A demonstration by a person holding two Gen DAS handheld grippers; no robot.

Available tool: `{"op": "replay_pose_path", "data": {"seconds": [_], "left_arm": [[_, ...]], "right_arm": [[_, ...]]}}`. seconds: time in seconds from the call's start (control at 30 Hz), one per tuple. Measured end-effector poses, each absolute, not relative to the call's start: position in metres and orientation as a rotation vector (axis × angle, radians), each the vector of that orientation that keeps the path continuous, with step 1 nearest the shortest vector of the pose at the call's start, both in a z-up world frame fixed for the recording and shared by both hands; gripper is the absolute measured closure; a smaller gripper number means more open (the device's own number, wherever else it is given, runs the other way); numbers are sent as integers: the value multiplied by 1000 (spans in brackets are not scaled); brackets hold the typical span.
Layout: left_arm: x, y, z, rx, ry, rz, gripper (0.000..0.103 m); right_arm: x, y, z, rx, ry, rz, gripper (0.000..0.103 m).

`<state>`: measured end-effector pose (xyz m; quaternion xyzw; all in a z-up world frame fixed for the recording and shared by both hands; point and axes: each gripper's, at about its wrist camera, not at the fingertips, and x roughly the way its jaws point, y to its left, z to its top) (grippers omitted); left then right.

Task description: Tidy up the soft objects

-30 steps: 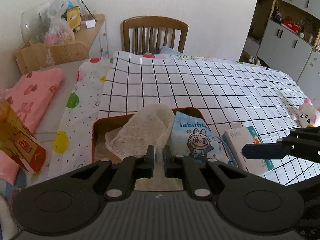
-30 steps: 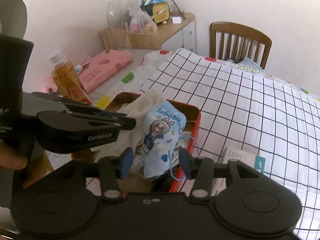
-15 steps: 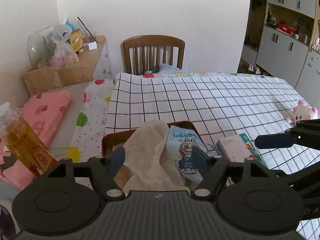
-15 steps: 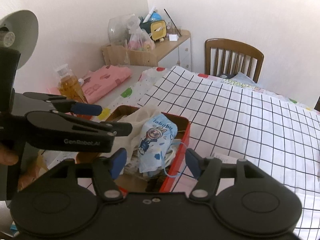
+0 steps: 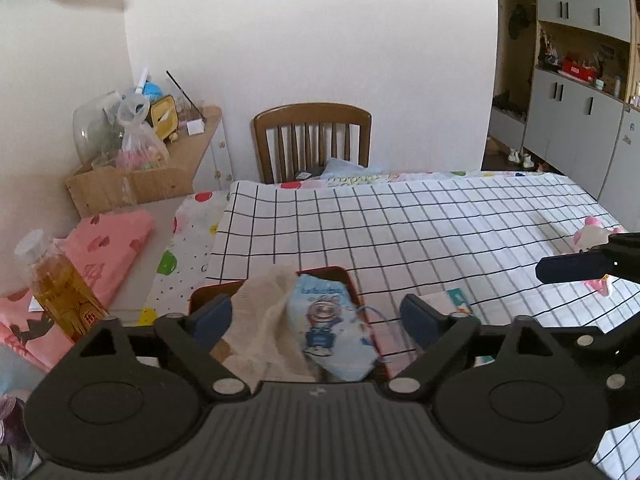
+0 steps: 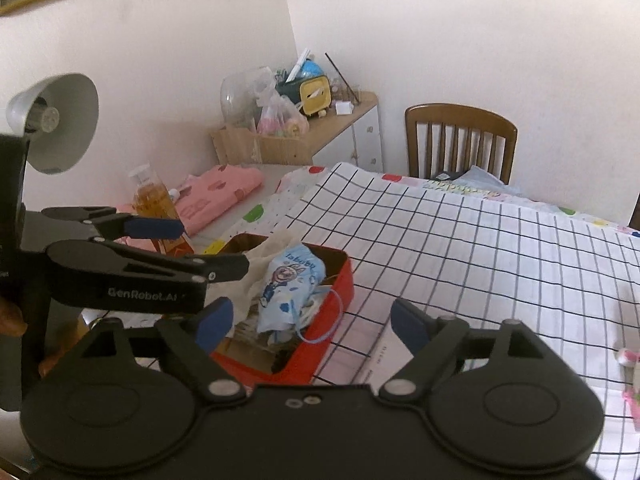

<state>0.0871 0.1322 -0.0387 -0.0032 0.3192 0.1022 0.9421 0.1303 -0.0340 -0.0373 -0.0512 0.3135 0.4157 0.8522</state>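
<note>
A red box (image 5: 354,286) (image 6: 340,286) sits on the checked tablecloth. In it lie a cream mesh cloth (image 5: 260,320) (image 6: 264,250) and a blue cartoon-print pouch (image 5: 328,328) (image 6: 288,284). My left gripper (image 5: 316,318) is open and empty, raised above and behind the box; it also shows in the right wrist view (image 6: 192,248). My right gripper (image 6: 308,322) is open and empty, above the box's near corner. A pink plush toy (image 5: 592,240) (image 6: 632,376) lies at the right on the table.
A tissue pack (image 5: 452,300) lies right of the box. An oil bottle (image 5: 60,288) and folded pink cloth (image 5: 108,240) are at the left. A wooden chair (image 5: 312,140) stands at the far side. A grey lamp (image 6: 60,120) is at left.
My left gripper let go of the mesh cloth, opened wide and pulled up and back. My right gripper also opened wider and drew back. The cloth and pouch stay in the box.
</note>
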Motion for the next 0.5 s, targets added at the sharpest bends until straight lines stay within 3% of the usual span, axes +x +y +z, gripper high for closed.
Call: {"op": "replay_pose_path", "data": {"seconds": [0.07, 0.5], "left_arm": [[85, 120, -37, -6, 644, 221, 3], [73, 40, -29, 15, 630, 260, 2]], "right_arm": [[130, -46, -36, -106, 651, 875, 11], [130, -126, -33, -64, 616, 880, 2]]}}
